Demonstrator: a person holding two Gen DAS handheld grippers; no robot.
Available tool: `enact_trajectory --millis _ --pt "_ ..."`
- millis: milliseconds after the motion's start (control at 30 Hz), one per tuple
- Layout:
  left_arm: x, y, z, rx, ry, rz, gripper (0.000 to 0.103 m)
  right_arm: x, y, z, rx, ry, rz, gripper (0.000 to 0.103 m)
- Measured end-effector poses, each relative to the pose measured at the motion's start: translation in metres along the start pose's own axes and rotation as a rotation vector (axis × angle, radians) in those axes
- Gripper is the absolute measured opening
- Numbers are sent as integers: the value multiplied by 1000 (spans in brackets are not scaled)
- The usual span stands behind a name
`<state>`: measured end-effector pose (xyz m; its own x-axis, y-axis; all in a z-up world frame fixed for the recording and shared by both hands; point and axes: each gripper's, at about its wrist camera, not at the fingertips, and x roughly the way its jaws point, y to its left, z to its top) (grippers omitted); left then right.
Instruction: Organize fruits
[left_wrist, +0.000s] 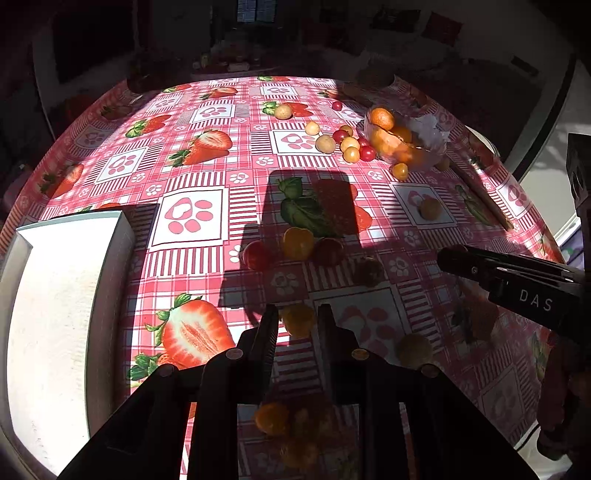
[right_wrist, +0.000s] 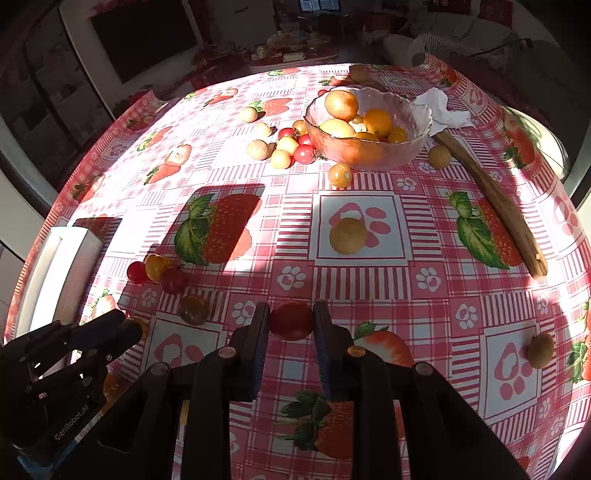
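A glass bowl (right_wrist: 369, 147) with oranges and yellow fruits stands at the far side of the table; it also shows in the left wrist view (left_wrist: 406, 147). My right gripper (right_wrist: 291, 319) is shut on a red tomato (right_wrist: 291, 320), held above the cloth. My left gripper (left_wrist: 297, 319) is shut on a yellow fruit (left_wrist: 297, 320). Loose cherry tomatoes and small yellow fruits (right_wrist: 284, 147) lie left of the bowl. A small cluster of red and yellow fruits (right_wrist: 157, 271) lies at mid left.
A white box (left_wrist: 55, 295) stands at the left table edge. A wooden stick (right_wrist: 491, 199) lies right of the bowl, beside a crumpled tissue (right_wrist: 439, 107). Single fruits lie on the cloth: a yellow one (right_wrist: 347, 236) and a brown one (right_wrist: 540, 350).
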<state>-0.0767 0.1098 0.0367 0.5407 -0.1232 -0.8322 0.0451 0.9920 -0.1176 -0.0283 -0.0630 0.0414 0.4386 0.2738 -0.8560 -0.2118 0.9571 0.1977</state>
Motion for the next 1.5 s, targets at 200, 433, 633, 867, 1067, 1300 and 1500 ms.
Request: enact_trajectory --millis 200,433,633,867,1067,1300,1500 --pt "-27 13 -8 -11 -32 -11 24 -20 8 -11 12 1 37 26" --pt "-33 24 -11 -20 -33 29 25 -35 24 -25 -4 -7 44 26" --pt "-10 11 -7 25 -80 48 85 -47 16 -36 31 -8 44 26" --pt "25 6 3 19 8 60 75 -56 6 -43 46 -14 31 26" --pt "30 2 1 53 26 62 32 -60 5 -44 55 -17 44 26" --pt "3 14 -6 -5 7 -63 22 -68 24 -42 30 -26 68 26" --pt "-45 39 -13 -12 -60 -55 22 -71 55 -41 -7 -19 98 26"
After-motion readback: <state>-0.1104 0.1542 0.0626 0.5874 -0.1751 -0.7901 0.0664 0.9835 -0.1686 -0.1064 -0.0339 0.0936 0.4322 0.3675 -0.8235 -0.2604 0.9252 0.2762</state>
